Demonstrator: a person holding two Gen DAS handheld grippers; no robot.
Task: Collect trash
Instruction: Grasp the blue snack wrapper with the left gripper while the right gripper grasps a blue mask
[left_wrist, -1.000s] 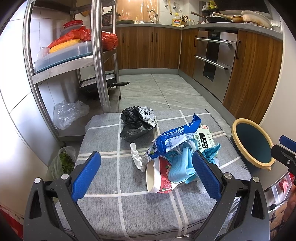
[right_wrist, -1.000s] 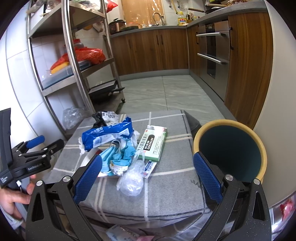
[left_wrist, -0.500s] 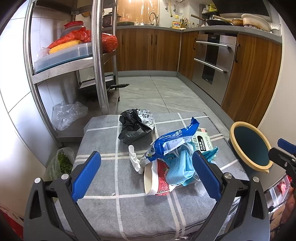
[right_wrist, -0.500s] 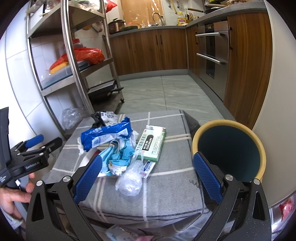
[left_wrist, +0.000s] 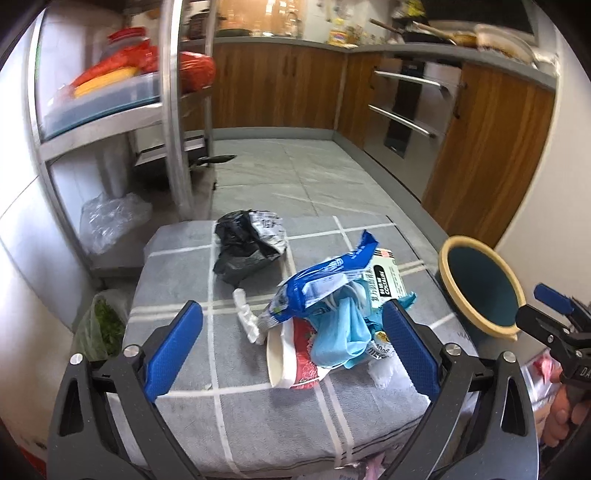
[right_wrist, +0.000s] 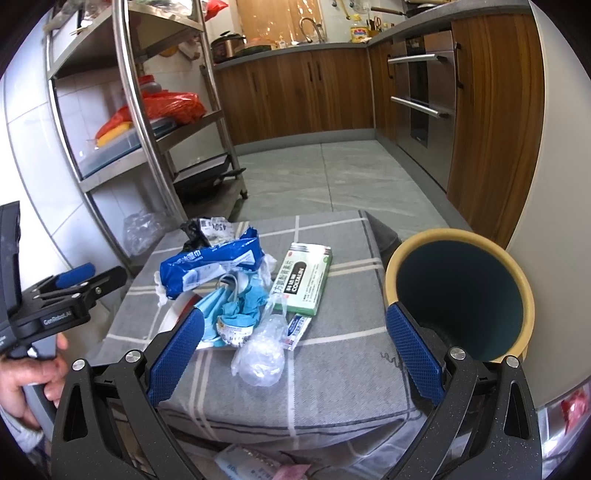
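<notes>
left wrist view: the left gripper (left_wrist: 291, 347) hangs with its blue-padded fingers spread wide and holding nothing, above the near edge of a grey checked cushion-like surface (left_wrist: 177, 269). at twelve o'clock from it lies a crumpled black plastic bag (left_wrist: 242, 251); nearer, a blue snack wrapper (left_wrist: 325, 277) tops a heap with light blue gloves (left_wrist: 340, 336) and a tipped white-and-red paper cup (left_wrist: 291, 358). the yellow-rimmed teal bin (left_wrist: 480, 288) sits at three o'clock. right wrist view: the right gripper (right_wrist: 295, 350) is likewise wide and empty, over a clear crumpled plastic bag (right_wrist: 260, 354); a green-and-white medicine box (right_wrist: 304, 280) lies at twelve o'clock. as far as its interior shows, the bin looks empty, so collecting seems not yet begun.
</notes>
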